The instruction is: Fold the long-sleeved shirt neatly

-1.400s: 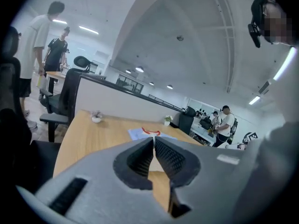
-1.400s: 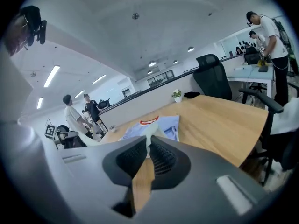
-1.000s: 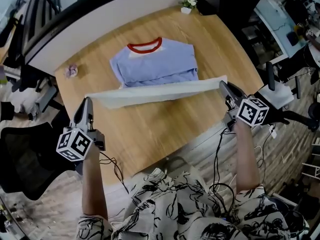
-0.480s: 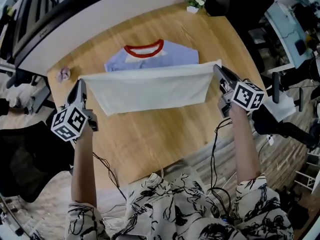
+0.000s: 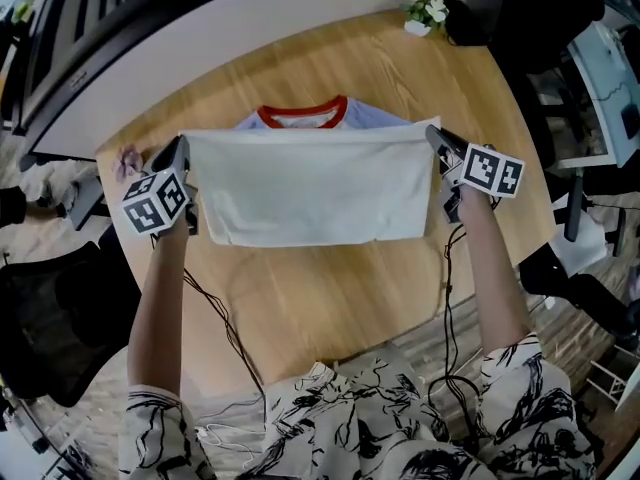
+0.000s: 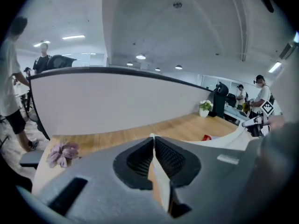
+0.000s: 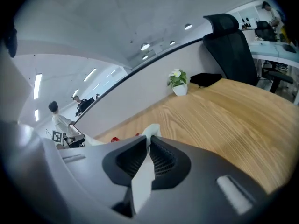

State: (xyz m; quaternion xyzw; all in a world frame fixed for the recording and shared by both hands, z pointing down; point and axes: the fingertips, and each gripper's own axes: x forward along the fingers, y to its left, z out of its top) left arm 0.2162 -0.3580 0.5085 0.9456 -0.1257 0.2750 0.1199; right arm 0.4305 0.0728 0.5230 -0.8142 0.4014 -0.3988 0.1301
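Left hand-held gripper (image 5: 181, 148): jaws clenched on a corner of pale fabric. The left gripper view shows the cloth pinched flat between the ribbed pads (image 6: 169, 157).

Right hand-held gripper (image 5: 433, 134): likewise clenched. The right gripper view shows a white tuft of cloth poking out past the closed tips.

Between them: the long-sleeved shirt, light blue cotton with a red ribbed collar (image 5: 310, 183), is stretched taut from one grip to the other. The pale panel facing up runs from the held edge back toward the person. Its near edge lies straight across the round wooden bench (image 5: 330, 298).

Key relation: the held edge has its long axis left to right. The red collar (image 5: 300, 116) shows just beyond it on the far side, about midway between the two grips. Neither hand is noticeably closer, and both sit level with each other. I cannot tell whether the held edge is already touching the layer below or is just above it.

Judgement: the fold looks nearly home. The next move likely calls for setting both corners down together, square to the collar line, so the edge does not skew.

Further out: a small white-flowered plant in a white pot (image 5: 425, 10) at the far right rim, and a crumpled purple flower (image 5: 128, 158) at the left rim, beside the left grip. Both are clear of the cloth.
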